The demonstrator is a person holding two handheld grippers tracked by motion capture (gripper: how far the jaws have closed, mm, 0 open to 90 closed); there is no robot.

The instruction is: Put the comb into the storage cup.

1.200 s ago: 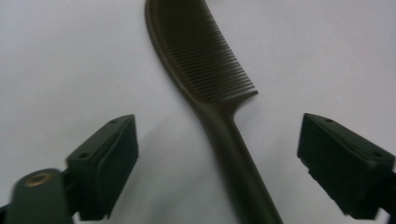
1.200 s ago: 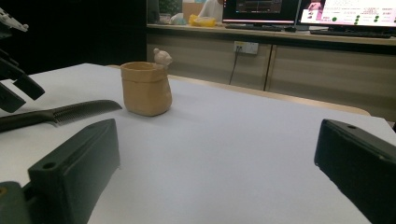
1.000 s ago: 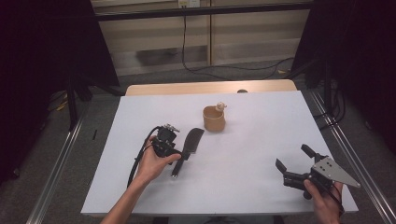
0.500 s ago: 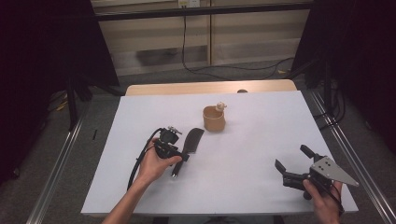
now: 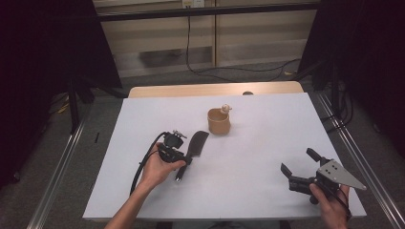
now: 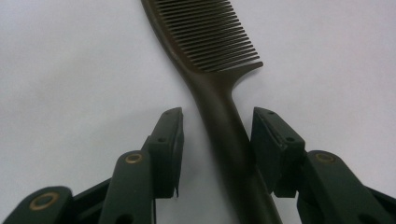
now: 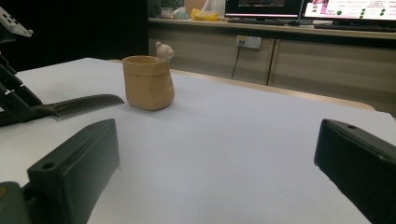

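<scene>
Right claw: the right claw sits low at the near right corner of the white rectangular surface, jaws spread wide with nothing between them; a hand grips it from below.
Left claw: over at the left, the left claw is down on the surface, jaws parted on either side of a handle; in the left gripper view one jaw lies against the handle, the other stands off with a gap, so it's straddling rather than clamping.
Comb: the dark brown plastic comb lies flat on the surface, its handle between those jaws, its toothed end pointing away toward the middle of the surface.
Cup: farther back, the small tan cup with a little pale figure on its rim stands upright, just beyond the comb's teeth and apart from them.
Far edge: a light wooden table edge shows behind the white sheet.
</scene>
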